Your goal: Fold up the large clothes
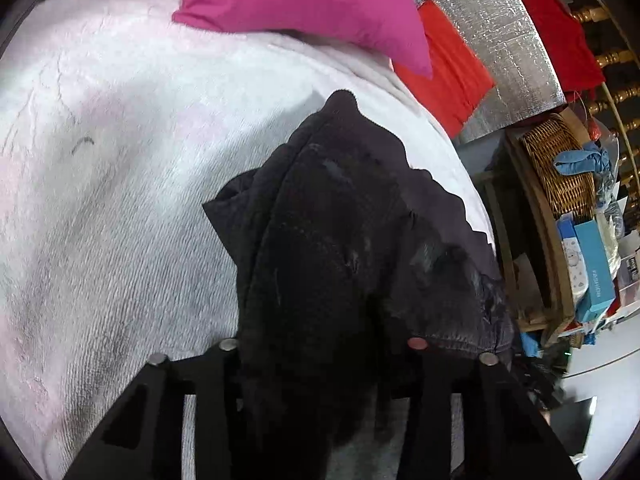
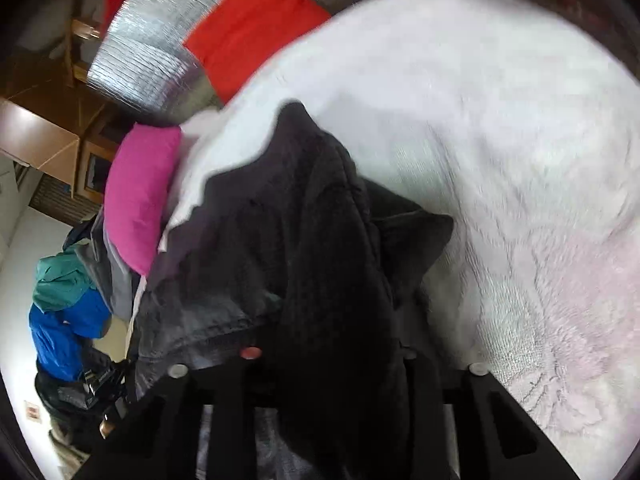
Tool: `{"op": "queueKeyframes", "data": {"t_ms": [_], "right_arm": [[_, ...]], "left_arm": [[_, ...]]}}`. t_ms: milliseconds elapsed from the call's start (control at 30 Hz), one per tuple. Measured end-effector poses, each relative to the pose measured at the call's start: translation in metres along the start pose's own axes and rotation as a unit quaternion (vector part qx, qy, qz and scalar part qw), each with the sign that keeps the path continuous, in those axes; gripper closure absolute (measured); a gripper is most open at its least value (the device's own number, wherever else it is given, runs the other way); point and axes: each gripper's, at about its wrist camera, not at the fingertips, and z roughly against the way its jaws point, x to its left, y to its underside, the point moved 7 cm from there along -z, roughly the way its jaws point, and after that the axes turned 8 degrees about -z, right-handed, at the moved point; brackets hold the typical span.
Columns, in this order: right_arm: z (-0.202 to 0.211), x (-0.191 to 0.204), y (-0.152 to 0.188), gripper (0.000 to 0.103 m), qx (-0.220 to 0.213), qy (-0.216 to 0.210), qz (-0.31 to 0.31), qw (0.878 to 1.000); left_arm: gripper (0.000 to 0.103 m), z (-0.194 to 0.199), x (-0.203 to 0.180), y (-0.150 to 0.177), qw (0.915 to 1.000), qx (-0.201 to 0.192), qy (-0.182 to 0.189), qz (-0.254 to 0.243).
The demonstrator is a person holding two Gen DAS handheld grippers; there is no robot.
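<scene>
A black garment, dark denim-like cloth (image 1: 340,232), hangs bunched from my left gripper (image 1: 320,360), which is shut on it above a white fleece blanket (image 1: 120,200). In the right wrist view the same black garment (image 2: 312,248) drapes over and between the fingers of my right gripper (image 2: 328,364), which is shut on it. The cloth hides both grippers' fingertips. The garment's lower part trails down to the white blanket (image 2: 500,160).
A pink pillow (image 1: 312,4) and a red cushion (image 1: 448,64) lie at the blanket's far edge by a silver foil panel (image 1: 500,40). A wicker basket (image 1: 560,160) and boxes stand at the right. Blue and teal clothes (image 2: 68,312) are piled on the floor.
</scene>
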Motion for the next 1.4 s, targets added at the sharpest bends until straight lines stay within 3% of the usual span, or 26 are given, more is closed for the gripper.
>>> {"op": "queueKeyframes", "data": {"t_ms": [133, 233, 300, 400, 467, 533, 600, 667, 767, 867, 1000, 1100, 1167, 1267, 1400], "right_arm": [[0.020, 0.014, -0.006, 0.077, -0.054, -0.018, 0.017, 0.998], [0.002, -0.010, -0.007, 0.077, -0.039, 0.018, -0.006, 0.999], [-0.014, -0.019, -0.004, 0.065, -0.023, 0.029, -0.028, 0.999], [-0.005, -0.023, -0.005, 0.052, -0.029, 0.017, -0.064, 0.997], [0.005, -0.025, -0.003, 0.040, -0.039, 0.005, -0.090, 0.995], [0.028, -0.027, 0.001, 0.036, -0.065, -0.002, -0.104, 0.992], [0.054, -0.028, 0.008, 0.036, -0.088, -0.008, -0.098, 0.991], [0.084, -0.027, 0.017, 0.034, -0.115, -0.010, -0.081, 0.990], [0.114, -0.025, 0.035, 0.033, -0.135, -0.022, -0.059, 0.989], [0.129, -0.023, 0.064, 0.031, -0.123, -0.049, -0.050, 0.990], [0.110, -0.012, 0.092, 0.029, -0.066, -0.088, -0.061, 0.992], [0.078, -0.006, 0.106, 0.029, -0.016, -0.083, -0.078, 0.993], [0.057, -0.006, 0.111, 0.029, 0.005, -0.067, -0.089, 0.994], [0.037, -0.005, 0.114, 0.029, 0.003, -0.038, -0.098, 0.994], [0.022, -0.003, 0.112, 0.029, -0.022, -0.005, -0.102, 0.995]], "left_arm": [[0.070, 0.014, -0.016, -0.006, 0.9990, -0.041, 0.017, -0.011], [0.068, 0.008, -0.007, -0.004, 0.9994, -0.033, -0.007, -0.005], [0.058, -0.004, 0.001, -0.001, 0.9996, -0.018, -0.020, 0.013], [0.050, -0.003, 0.004, 0.001, 0.9990, -0.016, -0.034, 0.023], [0.047, 0.003, -0.001, 0.005, 0.9979, -0.017, -0.061, 0.013], [0.046, 0.014, -0.009, 0.011, 0.9954, -0.024, -0.092, -0.010], [0.046, 0.032, -0.016, 0.014, 0.9919, -0.051, -0.114, -0.026], [0.043, 0.065, -0.021, 0.019, 0.9858, -0.105, -0.125, -0.039], [0.034, 0.101, -0.031, 0.035, 0.9803, -0.161, -0.106, -0.043], [0.034, 0.118, -0.040, 0.060, 0.9772, -0.183, -0.093, -0.052], [0.031, 0.106, -0.041, 0.092, 0.9820, -0.155, -0.098, -0.046], [0.031, 0.089, -0.028, 0.112, 0.9919, -0.111, -0.061, 0.012], [0.031, 0.075, -0.021, 0.119, 0.9940, -0.081, -0.062, 0.040], [0.031, 0.065, -0.023, 0.123, 0.9936, -0.070, -0.076, 0.045], [0.023, 0.050, -0.032, 0.114, 0.9927, -0.067, -0.095, 0.033]]}}
